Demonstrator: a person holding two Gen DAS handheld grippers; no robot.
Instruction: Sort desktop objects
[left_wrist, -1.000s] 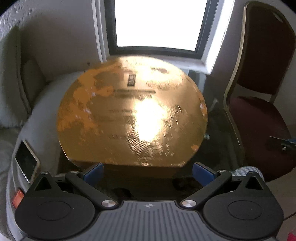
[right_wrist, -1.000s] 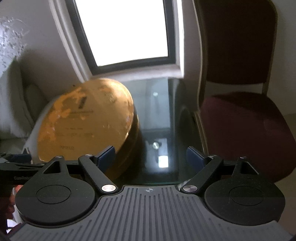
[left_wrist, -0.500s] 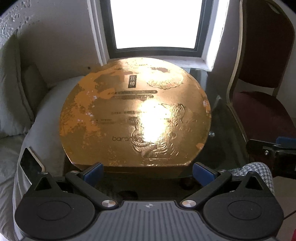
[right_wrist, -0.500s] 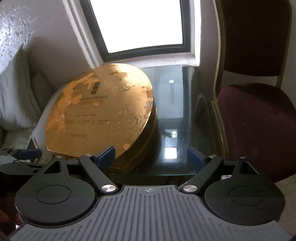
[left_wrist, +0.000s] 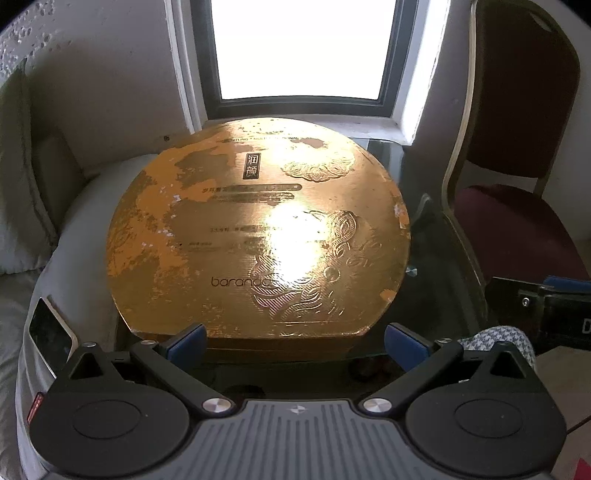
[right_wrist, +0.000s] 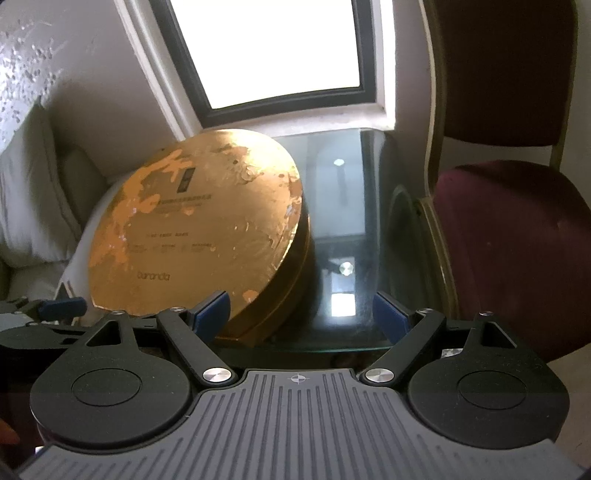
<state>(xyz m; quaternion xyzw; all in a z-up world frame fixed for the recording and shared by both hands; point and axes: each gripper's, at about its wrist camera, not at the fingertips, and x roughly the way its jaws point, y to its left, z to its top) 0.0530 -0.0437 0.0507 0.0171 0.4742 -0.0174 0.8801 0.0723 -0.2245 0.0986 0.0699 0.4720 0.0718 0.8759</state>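
1. At nine o'clock in the left wrist view lie pale cushions (left_wrist: 55, 206), and a phone (left_wrist: 50, 338) rests at about eight o'clock beside the table's left edge.
2. The left gripper (left_wrist: 295, 341) is spread wide with nothing between its blue fingertips (left_wrist: 186, 341); both hang at the near rim of the box without visibly touching it.
3. The round gold box (left_wrist: 258, 236) fills the centre of that view and sits on the left part of the glass table (left_wrist: 443, 266). Its lid is shiny, finely ridged foil with embossed swirl and cloud patterns toward three and one o'clock. A dark vertical label with two characters sits at twelve o'clock, lines of small print cross the middle, and the word "baranda" reads at six o'clock. The foil has worn away in matt orange patches, mostly from nine to eleven o'clock. A bright glare from the window (left_wrist: 301, 48) sits just right of centre.
4. In the right wrist view the box's side wall is a darker gold band at four o'clock of the lid.
5. The right gripper (right_wrist: 301, 319) is likewise wide apart and empty, its left fingertip just beside the box's near edge, the rest over bare glass.
6. At three o'clock stands a maroon chair (right_wrist: 517, 236).
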